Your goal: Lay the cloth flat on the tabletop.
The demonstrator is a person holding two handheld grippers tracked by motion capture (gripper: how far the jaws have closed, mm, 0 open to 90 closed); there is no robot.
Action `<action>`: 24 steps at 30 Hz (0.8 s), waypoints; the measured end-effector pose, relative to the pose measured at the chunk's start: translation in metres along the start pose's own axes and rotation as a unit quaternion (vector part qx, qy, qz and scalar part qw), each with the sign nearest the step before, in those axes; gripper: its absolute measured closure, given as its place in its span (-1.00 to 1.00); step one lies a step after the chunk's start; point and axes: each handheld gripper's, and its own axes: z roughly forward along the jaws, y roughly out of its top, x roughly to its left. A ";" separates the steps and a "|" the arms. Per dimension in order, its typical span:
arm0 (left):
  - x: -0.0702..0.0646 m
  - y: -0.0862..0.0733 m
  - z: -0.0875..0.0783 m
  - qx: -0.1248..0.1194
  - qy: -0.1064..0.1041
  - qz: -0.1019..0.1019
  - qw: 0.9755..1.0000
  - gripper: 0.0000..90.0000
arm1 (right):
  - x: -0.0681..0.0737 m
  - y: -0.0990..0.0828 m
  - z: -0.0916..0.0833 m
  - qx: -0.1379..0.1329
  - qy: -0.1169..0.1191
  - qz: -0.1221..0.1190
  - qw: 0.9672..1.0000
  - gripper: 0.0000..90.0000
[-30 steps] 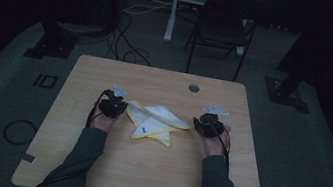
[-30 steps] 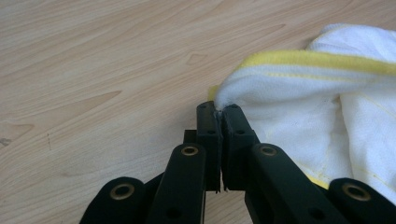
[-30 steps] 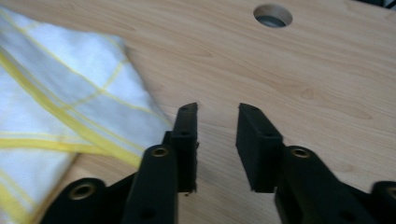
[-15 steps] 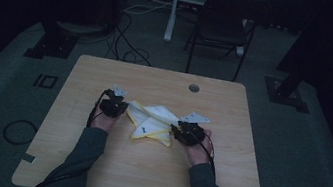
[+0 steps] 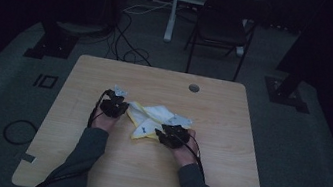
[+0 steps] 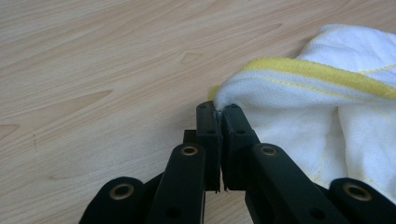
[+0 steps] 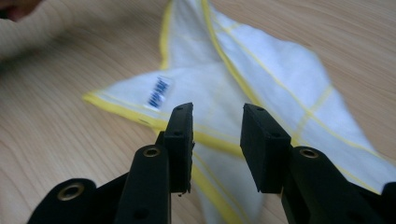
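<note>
A white cloth (image 5: 153,116) with yellow edging lies crumpled at the middle of the wooden table (image 5: 211,181). My left gripper (image 5: 121,109) rests at its left end, shut on a yellow-edged corner (image 6: 303,107) that is pinched between the pads (image 6: 218,109). My right gripper (image 5: 158,133) hovers low over the cloth's near right part. Its jaws have just been opening and stand open (image 7: 217,114) above a yellow hem (image 7: 210,137), with nothing pressed between them. A small label (image 7: 159,92) sits near that hem.
A round cable hole (image 5: 193,87) is in the table's far side. Behind the table stand a dark chair (image 5: 220,26) and a white post, with cables on the floor. A cable loop (image 5: 17,130) lies left of the table.
My right hand has moved left from the table's right side onto the cloth's near right part. The cloth's right end has settled. My left hand has kept still.
</note>
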 end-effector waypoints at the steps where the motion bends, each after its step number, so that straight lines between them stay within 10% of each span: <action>1: 0.000 0.000 0.000 0.000 -0.001 -0.001 1.000 0.95 | 0.002 0.001 0.002 0.000 0.002 -0.002 1.000 0.43; 19: 0.000 -0.001 0.001 -0.001 -0.001 -0.003 1.000 0.95 | 0.029 0.015 0.047 0.034 0.020 -0.010 0.999 0.28; 24: 0.001 -0.001 0.002 0.002 0.000 -0.005 1.000 0.96 | 0.031 0.015 0.055 0.059 0.003 -0.021 0.998 0.53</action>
